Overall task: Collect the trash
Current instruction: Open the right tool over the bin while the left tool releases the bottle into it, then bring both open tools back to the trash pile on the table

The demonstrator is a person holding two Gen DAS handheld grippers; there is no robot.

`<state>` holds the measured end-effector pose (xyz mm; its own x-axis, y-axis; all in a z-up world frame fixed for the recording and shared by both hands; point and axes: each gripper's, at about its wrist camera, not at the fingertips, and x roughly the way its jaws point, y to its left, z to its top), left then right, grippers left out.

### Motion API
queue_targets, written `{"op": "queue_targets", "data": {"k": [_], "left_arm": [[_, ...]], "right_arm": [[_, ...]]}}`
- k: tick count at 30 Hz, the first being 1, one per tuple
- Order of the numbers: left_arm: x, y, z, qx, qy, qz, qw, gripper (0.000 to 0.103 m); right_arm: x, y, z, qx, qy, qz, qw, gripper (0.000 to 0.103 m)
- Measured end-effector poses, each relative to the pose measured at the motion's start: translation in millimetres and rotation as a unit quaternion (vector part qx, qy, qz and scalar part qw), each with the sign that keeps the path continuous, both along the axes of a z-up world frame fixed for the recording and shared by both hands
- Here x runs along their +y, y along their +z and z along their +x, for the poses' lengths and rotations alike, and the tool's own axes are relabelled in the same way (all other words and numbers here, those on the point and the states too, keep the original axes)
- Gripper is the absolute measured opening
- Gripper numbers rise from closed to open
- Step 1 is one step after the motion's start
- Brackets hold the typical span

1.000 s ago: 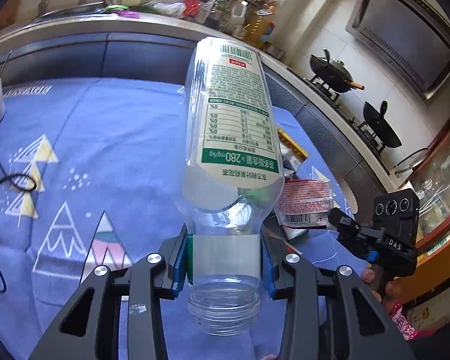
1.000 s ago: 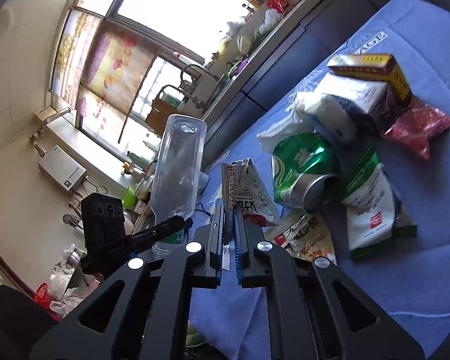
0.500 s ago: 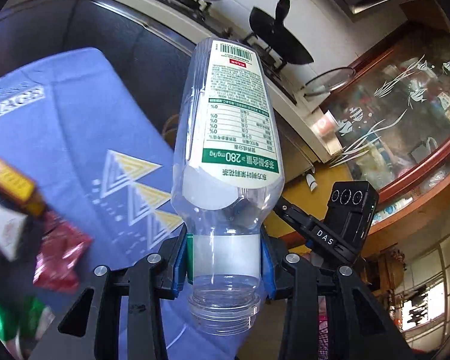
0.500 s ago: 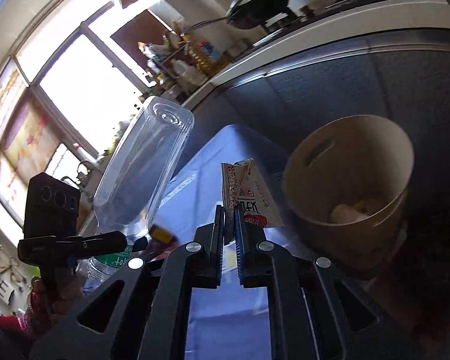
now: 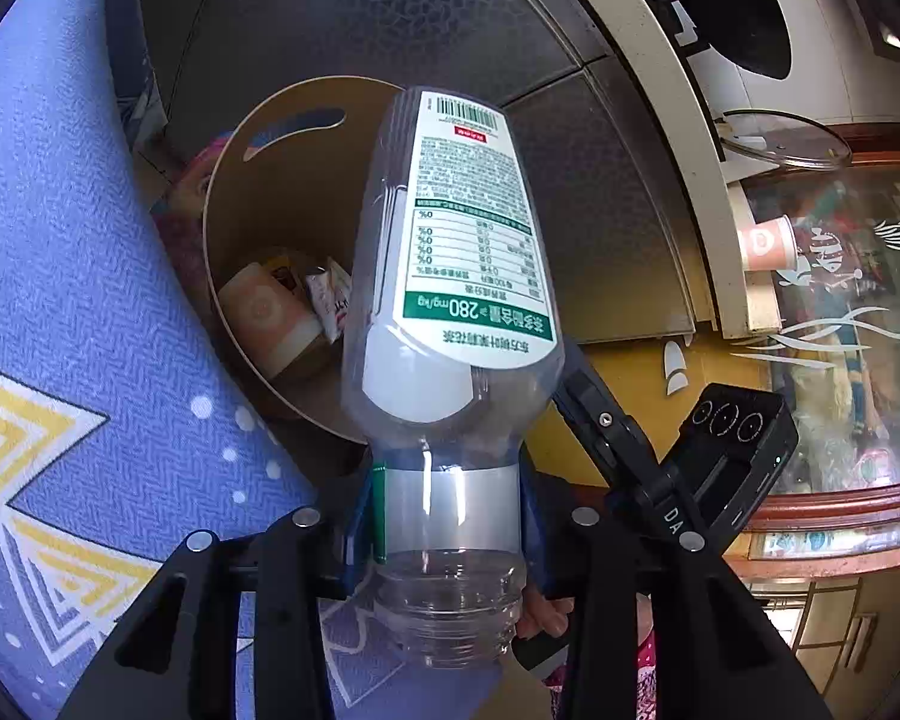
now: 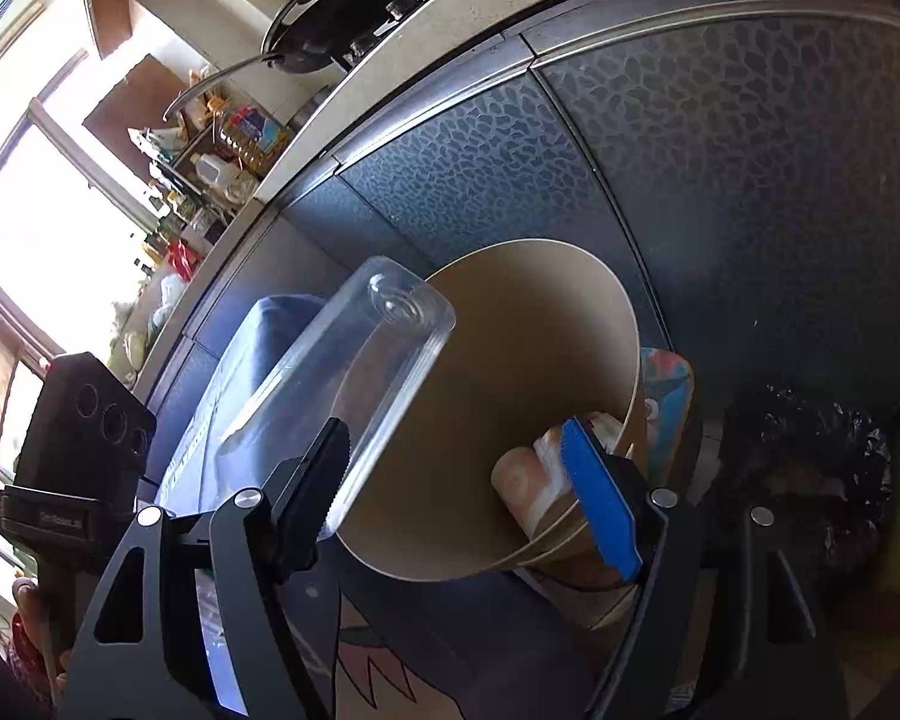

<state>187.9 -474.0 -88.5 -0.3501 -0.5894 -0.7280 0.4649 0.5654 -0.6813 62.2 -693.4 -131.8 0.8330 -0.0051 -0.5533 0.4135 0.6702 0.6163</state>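
Note:
My left gripper (image 5: 447,516) is shut on the neck of a clear plastic bottle (image 5: 450,300) with a green and white label, its base pointing away from me over a round tan bin (image 5: 228,192). In the right wrist view the bottle (image 6: 360,372) reaches over the bin's (image 6: 570,300) left rim. My right gripper (image 6: 462,498) hangs just above the bin mouth, its jaws opening with nothing between them. A paper cup (image 5: 264,318) and a white wrapper (image 5: 333,300) lie at the bottom of the bin.
The bin stands on the floor between a table with a blue patterned cloth (image 5: 60,300) and dark kitchen cabinet fronts (image 6: 750,180). A black bag (image 6: 810,450) sits to its right. A wok (image 6: 336,18) rests on the counter above.
Both grippers swung from the littered table to the bin. The right gripper's jaws parted and the white wrapper it held has left them. The left keeps the bottle.

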Motion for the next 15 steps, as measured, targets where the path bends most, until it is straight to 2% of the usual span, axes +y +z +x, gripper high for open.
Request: {"op": "queue_targets", "data": {"k": [3,5,9,11,13,15], "left_arm": [[0.5,6.1,4.2,0.003,0.014,-0.015,0.9998,0.067],[-1.8,14.6,4.8,-0.01,0.018,-0.023,0.9995,0.076],[10.6,37.2,3.0,-0.044,0.025,-0.038,0.998,0.076],[20.0,53.9,-2.9,-0.077,0.022,-0.045,0.9957,0.076],[40.3,76.4,-14.7,-0.123,0.015,-0.058,0.9906,0.076],[69.1,101.0,-31.0,-0.184,0.005,-0.076,0.9799,0.076]], "right_arm": [[8.2,-0.9,-1.4,-0.004,0.002,-0.001,1.0,0.073],[14.4,0.9,-0.2,-0.003,0.006,-0.006,1.0,0.073],[30.8,13.5,-7.2,-0.01,0.005,-0.019,1.0,0.073],[40.4,24.6,-11.0,-0.02,0.008,-0.027,0.999,0.073],[54.0,37.9,-18.9,-0.035,0.014,-0.041,0.998,0.073],[71.0,48.5,-24.2,-0.05,0.028,-0.054,0.997,0.071]]}}
